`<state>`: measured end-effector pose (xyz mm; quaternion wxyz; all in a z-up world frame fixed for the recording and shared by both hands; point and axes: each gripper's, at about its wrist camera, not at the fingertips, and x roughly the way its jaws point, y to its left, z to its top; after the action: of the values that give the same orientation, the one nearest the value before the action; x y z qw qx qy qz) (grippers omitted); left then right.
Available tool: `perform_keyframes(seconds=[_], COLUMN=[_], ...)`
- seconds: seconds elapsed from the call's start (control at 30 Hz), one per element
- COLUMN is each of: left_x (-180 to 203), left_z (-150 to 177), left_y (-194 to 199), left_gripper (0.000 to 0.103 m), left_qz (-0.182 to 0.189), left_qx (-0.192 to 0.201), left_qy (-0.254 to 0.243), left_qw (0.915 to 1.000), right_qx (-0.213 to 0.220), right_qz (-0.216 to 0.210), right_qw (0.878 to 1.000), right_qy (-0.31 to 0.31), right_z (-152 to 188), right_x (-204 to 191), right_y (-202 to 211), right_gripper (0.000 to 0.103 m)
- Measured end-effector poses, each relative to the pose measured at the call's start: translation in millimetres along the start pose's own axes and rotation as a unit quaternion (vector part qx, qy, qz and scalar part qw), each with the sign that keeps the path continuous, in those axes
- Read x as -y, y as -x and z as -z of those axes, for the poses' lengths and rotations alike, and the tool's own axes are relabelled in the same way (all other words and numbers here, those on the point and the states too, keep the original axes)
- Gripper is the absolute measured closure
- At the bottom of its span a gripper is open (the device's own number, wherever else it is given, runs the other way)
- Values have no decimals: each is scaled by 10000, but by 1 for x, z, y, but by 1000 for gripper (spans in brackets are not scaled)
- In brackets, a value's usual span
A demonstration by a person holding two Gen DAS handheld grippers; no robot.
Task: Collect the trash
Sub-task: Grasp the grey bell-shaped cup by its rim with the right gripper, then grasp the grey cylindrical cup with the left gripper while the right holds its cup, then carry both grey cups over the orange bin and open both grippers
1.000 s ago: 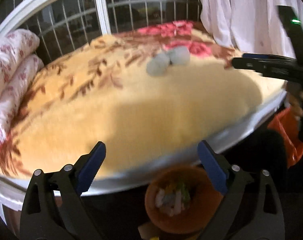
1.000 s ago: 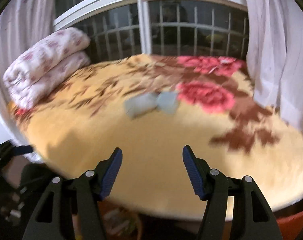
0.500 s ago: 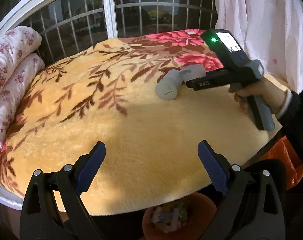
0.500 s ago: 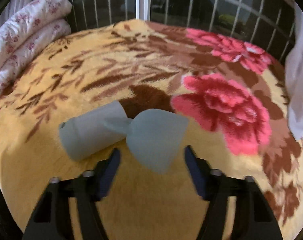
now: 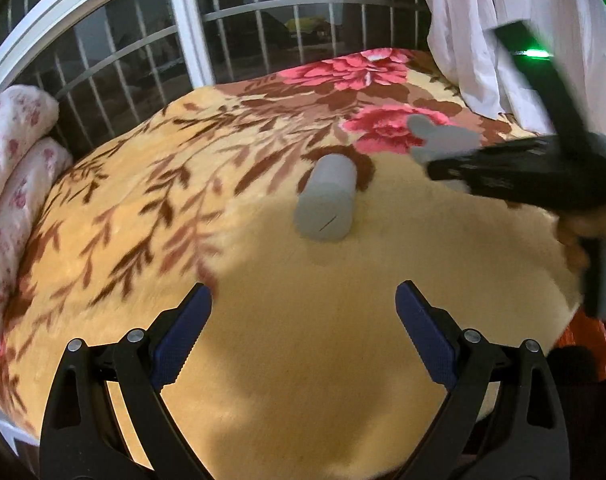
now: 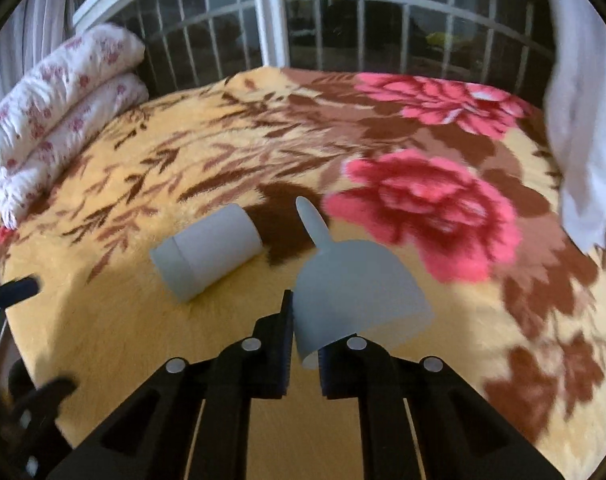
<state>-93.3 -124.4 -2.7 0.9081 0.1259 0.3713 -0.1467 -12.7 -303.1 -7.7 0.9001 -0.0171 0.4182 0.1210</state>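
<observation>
A grey cylindrical cup (image 5: pixel 327 202) (image 6: pixel 207 258) lies on its side on the floral blanket (image 5: pixel 263 320). My right gripper (image 6: pixel 305 344) is shut on the rim of a grey funnel-shaped piece (image 6: pixel 351 284) with a narrow spout, lifted just off the blanket. In the left wrist view the right gripper (image 5: pixel 443 168) is a blurred black shape holding that piece (image 5: pixel 439 140) at the right. My left gripper (image 5: pixel 303 332) is open and empty, over the blanket short of the cup.
A folded white floral quilt (image 6: pixel 59 120) lies at the left by the barred window (image 6: pixel 343 20). White curtains (image 6: pixel 583 120) hang at the right. An orange bag (image 5: pixel 583 344) shows past the bed's right edge.
My right gripper closed on the funnel piece and pulled it away from the cup. My left gripper moved forward over the bed; the orange bin below dropped out of view.
</observation>
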Motion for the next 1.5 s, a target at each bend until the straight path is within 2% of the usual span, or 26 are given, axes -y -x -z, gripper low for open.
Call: perform_keyframes(seconds=[0.2,0.47,0.5,0.53,0.57,0.6,0.73,0.9,1.03,1.13,1.3,1.43,1.5], left_x=[11,14,13,12,10,5,-2,-7,-20,-27,-34,-24,-24], left_z=[-28,-71,-73,-75,-75,-76,-79,-69,-54,-40,-5,32,45], left_y=[-32,-96,-108,-119,-129,-135,-133,-92,-32,10,82,129,142], left_gripper=[12,13,19,47,51,53,54,55,54,54,54,54,54], left_qz=[75,305,314,335,387,526,583,629,782,750,562,57,18], left_qx=[-125,-558,-682,-848,-1038,-1068,-1015,-716,-330,-66,464,870,940], left_qy=[-13,-20,31,86,135,263,532,496,563,596,576,230,227], left_qw=[9999,9980,9972,9958,9938,9925,9917,9942,9948,9954,9957,9959,9953], right_qx=[259,317,330,338,347,347,320,409,473,533,680,734,758], right_qz=[230,286,256,239,232,226,137,-35,-111,-189,-376,-519,-546], right_qw=[9989,9972,9969,9968,9966,9965,9967,9965,9972,9973,9965,9957,9955], right_qy=[-309,-622,-664,-689,-715,-732,-739,-728,-560,-473,-304,-225,-178], right_z=[32,64,67,69,72,74,81,88,91,93,103,116,123], right_x=[31,49,49,50,50,48,38,18,-3,-17,-46,-64,-73], right_y=[45,72,73,74,74,74,70,77,88,98,126,143,153], right_gripper=[93,93,93,93,93,93,93,93,93,93,93,93,93])
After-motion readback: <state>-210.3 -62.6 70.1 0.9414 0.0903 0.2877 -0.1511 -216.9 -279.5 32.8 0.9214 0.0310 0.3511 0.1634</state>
